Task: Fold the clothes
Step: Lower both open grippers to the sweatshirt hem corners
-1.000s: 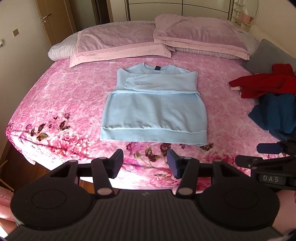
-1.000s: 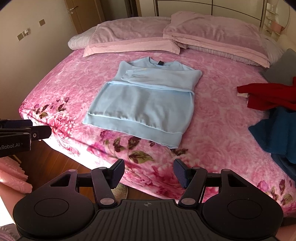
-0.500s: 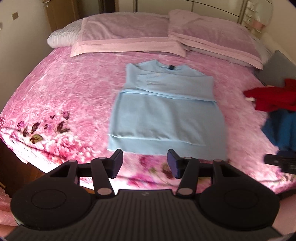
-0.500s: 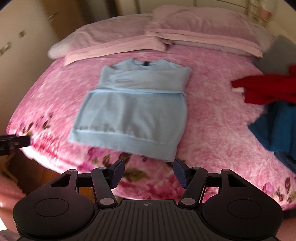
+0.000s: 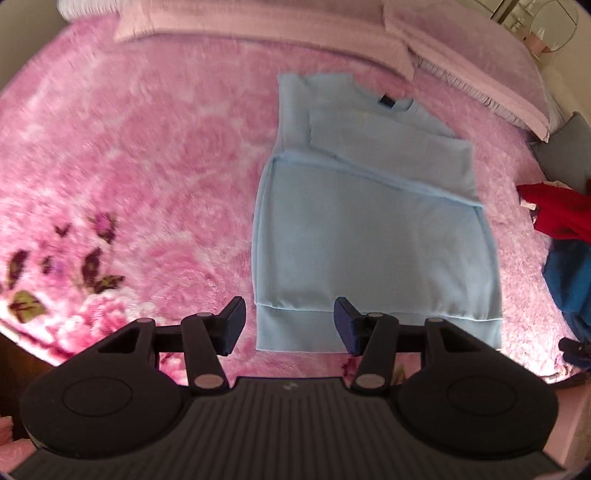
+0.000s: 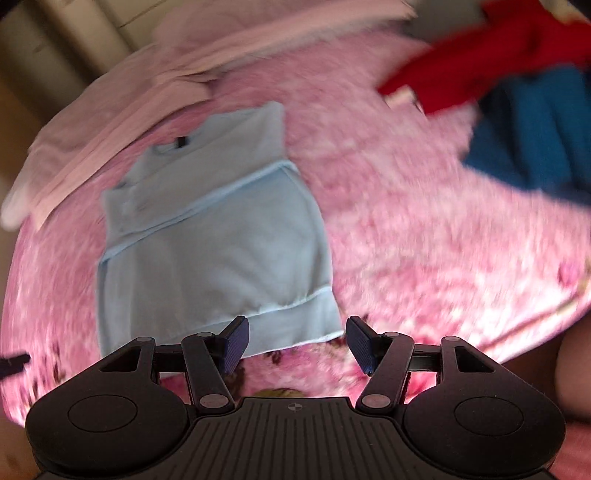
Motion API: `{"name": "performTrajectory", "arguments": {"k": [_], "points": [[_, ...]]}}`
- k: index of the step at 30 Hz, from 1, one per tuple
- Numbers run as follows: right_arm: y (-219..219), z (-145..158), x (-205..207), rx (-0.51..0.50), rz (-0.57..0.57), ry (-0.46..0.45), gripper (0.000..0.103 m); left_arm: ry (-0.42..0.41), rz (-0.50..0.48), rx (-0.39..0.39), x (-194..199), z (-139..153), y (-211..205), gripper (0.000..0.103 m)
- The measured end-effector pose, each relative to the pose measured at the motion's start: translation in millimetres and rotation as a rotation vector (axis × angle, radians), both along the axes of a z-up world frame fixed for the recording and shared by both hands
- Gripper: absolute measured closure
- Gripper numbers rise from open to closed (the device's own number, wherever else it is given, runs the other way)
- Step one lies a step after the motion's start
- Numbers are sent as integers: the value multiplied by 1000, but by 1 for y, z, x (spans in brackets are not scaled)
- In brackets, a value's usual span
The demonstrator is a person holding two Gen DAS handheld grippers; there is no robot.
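1. Two views, left wrist first. Left tool (image 5: 288, 325): fingers spread wide, holding nothing, poised just above the near-left corner of the hem.
   - Light blue sweatshirt (image 5: 369, 229): flat on the bed (image 5: 129, 184), collar toward the pillows (image 5: 258, 26), hem toward the bed's near edge. Both sleeves lie folded across the chest; the body is at full length.
   - Step in hand, as judged: sleeves in, lengthwise fold of the body outstanding. Next move calls for lowering onto the hem corner, pinching every layer there, and matching the other tool before lifting toward the collar.
   - Red garment (image 5: 554, 210) and dark blue garment (image 5: 569, 277): heaped at the right edge, apart from the sweatshirt.
2. Right wrist view, heavily blurred. Right tool (image 6: 295, 343): fingers equally wide, empty, over the near-right hem corner.
   - Sweatshirt (image 6: 214, 251): same lie, sleeve edge running across the chest, hem band nearest the tool.
   - Red garment (image 6: 480, 66) and dark blue garment (image 6: 535, 136): upper right, well apart from the sweatshirt.
3. Surface and room.
   - Bed: pink plush floral blanket, soft and likely to drag on cloth; pale pink pillows at the head.
   - Grey cushion (image 5: 565, 147) at the bed's right side; a round-framed object, too small to identify, in the far right corner.
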State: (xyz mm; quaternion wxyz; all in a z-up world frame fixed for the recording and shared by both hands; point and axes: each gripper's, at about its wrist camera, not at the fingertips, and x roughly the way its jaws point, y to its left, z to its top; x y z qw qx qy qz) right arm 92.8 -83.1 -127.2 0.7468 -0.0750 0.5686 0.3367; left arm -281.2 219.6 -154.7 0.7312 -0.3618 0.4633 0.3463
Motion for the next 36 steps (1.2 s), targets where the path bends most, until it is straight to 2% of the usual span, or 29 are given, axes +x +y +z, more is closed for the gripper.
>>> {"name": "performTrajectory", "arguments": {"k": [6,11,14,16,21,24,32,33,36], "points": [[-7,-52,9,23,-131,122,41,-51,44,-139,-11,-75,30,55],[-8,-95,19,62,-187,144,41,-134,142,-208,-26,-121,43,56],[-6,-116,30,102,-213,98,41,-208,172,-217,-32,-137,48,56],[-4,-130,41,139,-211,104,41,-241,171,-219,-34,-146,50,56],[0,-156,58,203,-147,148,41,-316,173,-228,-39,-165,47,55],[-1,-167,65,251,-118,216,42,-373,169,-245,-40,-171,47,54],[9,-182,84,342,-65,301,42,-494,169,-311,-28,-188,67,48],[12,-184,87,354,-59,308,42,-502,160,-318,-28,-188,68,50],[17,-190,94,384,-39,330,45,-485,96,-302,-29,-189,63,73]]}}
